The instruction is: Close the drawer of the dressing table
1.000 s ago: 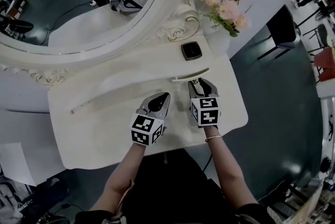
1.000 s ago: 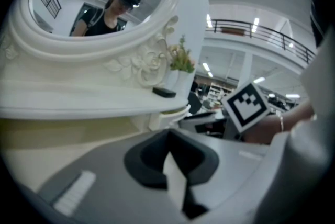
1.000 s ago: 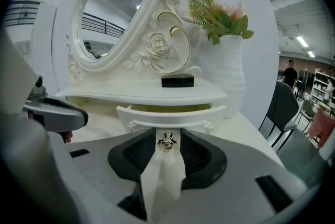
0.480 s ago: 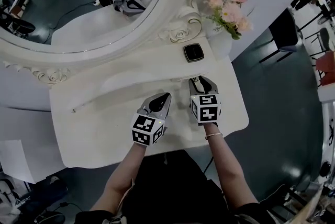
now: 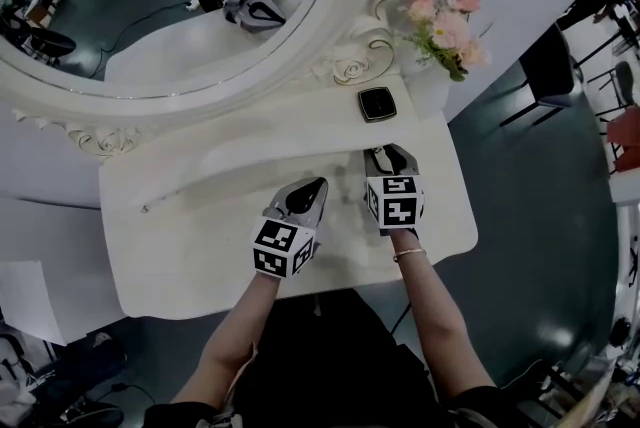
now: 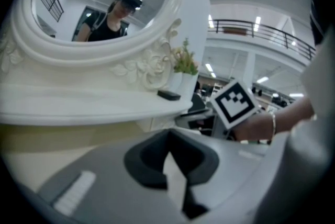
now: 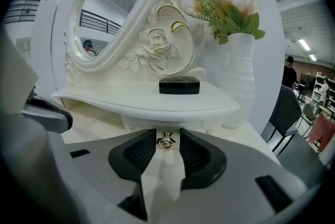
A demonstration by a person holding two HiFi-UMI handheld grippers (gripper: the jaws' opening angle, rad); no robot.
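The white dressing table (image 5: 180, 256) has a raised shelf (image 7: 131, 100) below its oval mirror. The small drawer front (image 7: 152, 126) sits tucked under that shelf and carries a gold knob (image 7: 166, 140). My right gripper (image 7: 167, 140) reaches up to the drawer, its two pads closed against the sides of the knob. In the head view the right gripper (image 5: 385, 154) points at the shelf's front edge, and the drawer itself is hidden there. My left gripper (image 5: 316, 186) hovers over the lower tabletop to its left, its tips together and empty (image 6: 168, 157).
A black compact case (image 5: 376, 103) lies on the shelf just above the drawer. A white vase of pink flowers (image 5: 440, 21) stands at the shelf's right end. The carved mirror frame (image 5: 345, 66) rises behind. Dark chairs (image 5: 545, 66) stand on the floor to the right.
The drawer front that stuck out from under the shelf has slid in and out of sight. My right gripper moved with it toward the mirror. The left gripper stayed put.
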